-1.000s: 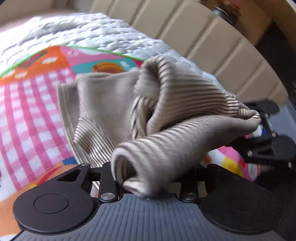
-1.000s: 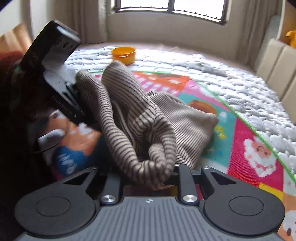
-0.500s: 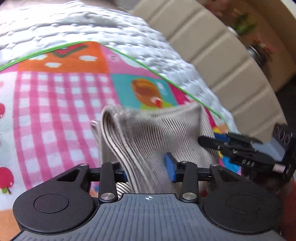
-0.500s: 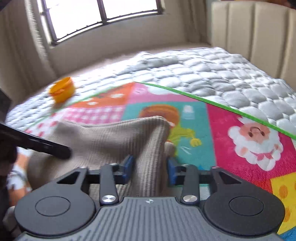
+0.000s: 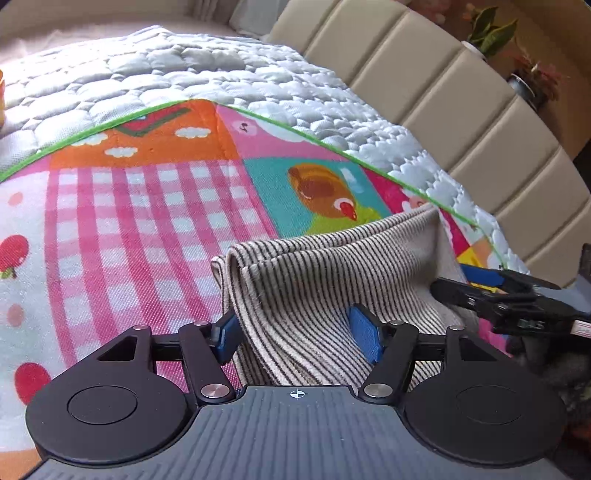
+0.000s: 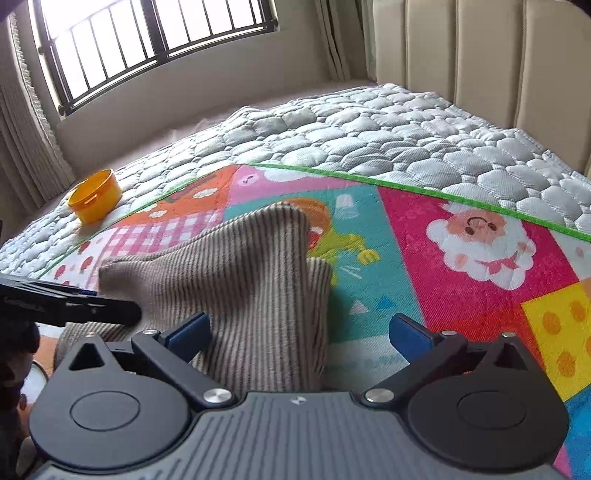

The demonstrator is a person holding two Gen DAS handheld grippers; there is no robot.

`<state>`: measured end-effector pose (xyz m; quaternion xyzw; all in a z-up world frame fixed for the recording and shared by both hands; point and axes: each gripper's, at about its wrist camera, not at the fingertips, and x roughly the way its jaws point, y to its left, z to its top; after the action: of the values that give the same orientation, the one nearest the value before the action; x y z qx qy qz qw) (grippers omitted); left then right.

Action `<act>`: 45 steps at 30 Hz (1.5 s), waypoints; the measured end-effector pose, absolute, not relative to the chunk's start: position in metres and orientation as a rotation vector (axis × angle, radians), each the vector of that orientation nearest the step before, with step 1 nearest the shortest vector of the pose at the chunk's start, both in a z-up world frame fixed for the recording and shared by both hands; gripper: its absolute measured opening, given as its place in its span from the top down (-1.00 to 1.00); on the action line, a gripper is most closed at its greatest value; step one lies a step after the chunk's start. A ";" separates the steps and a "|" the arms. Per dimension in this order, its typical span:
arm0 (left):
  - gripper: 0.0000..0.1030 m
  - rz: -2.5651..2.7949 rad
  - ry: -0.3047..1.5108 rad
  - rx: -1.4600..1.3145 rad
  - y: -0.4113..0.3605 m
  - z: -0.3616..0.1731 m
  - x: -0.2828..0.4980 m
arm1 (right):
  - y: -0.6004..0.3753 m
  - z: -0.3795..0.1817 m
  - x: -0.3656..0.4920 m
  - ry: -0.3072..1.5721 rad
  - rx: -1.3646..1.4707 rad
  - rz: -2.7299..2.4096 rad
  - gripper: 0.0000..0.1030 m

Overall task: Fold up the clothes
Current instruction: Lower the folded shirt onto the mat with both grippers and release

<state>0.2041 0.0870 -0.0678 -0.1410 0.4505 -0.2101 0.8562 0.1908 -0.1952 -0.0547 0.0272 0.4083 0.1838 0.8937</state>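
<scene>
A beige garment with thin dark stripes (image 5: 332, 280) lies folded in a thick pad on the colourful play mat (image 5: 140, 229). My left gripper (image 5: 295, 332) straddles its near left corner. Its jaws are opening, the cloth lies between the blue pads (image 5: 364, 332), and they do not press on it. In the right wrist view the same garment (image 6: 240, 266) sits on the mat with my right gripper (image 6: 299, 334) over its near right edge. Those jaws are opening wide and the fabric is loose between them. Each gripper's tip shows in the other's view: the right gripper (image 5: 498, 295) and the left gripper (image 6: 74, 306).
The mat lies on a white quilted mattress (image 6: 369, 136). An orange-yellow tub (image 6: 95, 195) stands on the quilt at the far left. A padded beige headboard (image 5: 443, 92) runs along the right, with potted plants (image 5: 495, 29) behind it. A barred window (image 6: 147, 44) is at the back.
The bunched garment that both grippers held up has come down onto the mat as a flat fold. Both pairs of jaws have opened and let go of it.
</scene>
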 end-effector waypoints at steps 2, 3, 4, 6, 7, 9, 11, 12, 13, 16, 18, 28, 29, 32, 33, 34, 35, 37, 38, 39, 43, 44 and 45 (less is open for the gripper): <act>-0.37 -0.439 0.945 -0.286 0.086 -0.068 0.203 | -0.183 -0.058 0.184 0.879 0.052 0.374 -1.00; -0.39 -0.437 0.944 -0.280 0.086 -0.068 0.203 | -0.179 -0.060 0.181 0.892 0.064 0.367 -1.00; -0.40 -0.434 0.944 -0.271 0.085 -0.068 0.202 | -0.177 -0.063 0.179 0.904 0.086 0.362 -1.00; -0.47 -0.427 0.943 -0.247 0.084 -0.069 0.201 | -0.174 -0.069 0.177 0.933 0.135 0.349 -1.00; -0.50 -0.423 0.942 -0.234 0.083 -0.070 0.200 | -0.174 -0.073 0.178 0.959 0.167 0.339 -1.00; -0.54 -0.418 0.943 -0.204 0.082 -0.072 0.199 | -0.179 -0.081 0.181 1.012 0.251 0.321 -1.00; -0.57 -0.415 0.947 -0.194 0.081 -0.075 0.199 | -0.185 -0.086 0.183 1.054 0.328 0.312 -1.00; -0.60 -0.414 0.949 -0.196 0.081 -0.076 0.199 | -0.188 -0.086 0.184 1.065 0.346 0.320 -1.00; -0.61 -0.413 0.950 -0.203 0.081 -0.076 0.200 | -0.191 -0.084 0.184 1.077 0.359 0.328 -1.00; -0.63 -0.406 0.945 -0.208 0.081 -0.076 0.198 | -0.201 -0.074 0.174 1.072 0.438 0.256 -1.00; -0.63 -0.399 0.942 -0.209 0.081 -0.075 0.197 | -0.207 -0.071 0.161 1.080 0.511 0.192 -1.00; -0.64 -0.381 0.929 -0.194 0.080 -0.072 0.194 | -0.197 -0.097 0.131 1.141 0.860 0.299 -0.24; -0.64 -0.379 0.920 -0.176 0.080 -0.069 0.192 | -0.198 -0.097 0.135 1.131 0.862 0.297 -0.19; -0.60 -0.366 0.862 -0.134 0.085 -0.048 0.187 | -0.206 -0.098 0.150 1.114 0.889 0.289 -0.19; -0.64 -0.372 0.840 -0.131 0.088 -0.039 0.186 | -0.209 -0.097 0.156 1.107 0.879 0.285 -0.19; -0.67 -0.388 0.820 -0.135 0.091 -0.031 0.188 | -0.211 -0.096 0.160 1.099 0.870 0.283 -0.19; -0.74 -0.405 0.801 -0.137 0.092 -0.024 0.190 | -0.213 -0.096 0.165 1.090 0.861 0.281 -0.19; -0.83 -0.429 0.790 -0.128 0.089 -0.016 0.199 | -0.217 -0.094 0.174 1.073 0.841 0.276 -0.20; -0.84 -0.437 0.797 -0.120 0.086 -0.015 0.205 | -0.220 -0.092 0.178 1.063 0.827 0.272 -0.20; -0.84 -0.440 0.814 -0.108 0.081 -0.016 0.213 | -0.222 -0.091 0.182 1.054 0.813 0.268 -0.20; -0.84 -0.447 0.898 -0.095 0.068 -0.033 0.248 | -0.228 -0.088 0.202 1.022 0.738 0.274 -0.27; -0.84 -0.452 0.927 -0.117 0.067 -0.040 0.255 | -0.229 -0.088 0.208 1.013 0.717 0.278 -0.31; -0.84 -0.461 0.961 -0.151 0.069 -0.048 0.260 | -0.230 -0.089 0.212 1.003 0.703 0.280 -0.33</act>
<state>0.2605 0.0687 -0.0478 -0.0719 0.4577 -0.2195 0.8586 0.2122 -0.2299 -0.0887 0.3288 0.4693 0.1309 0.8090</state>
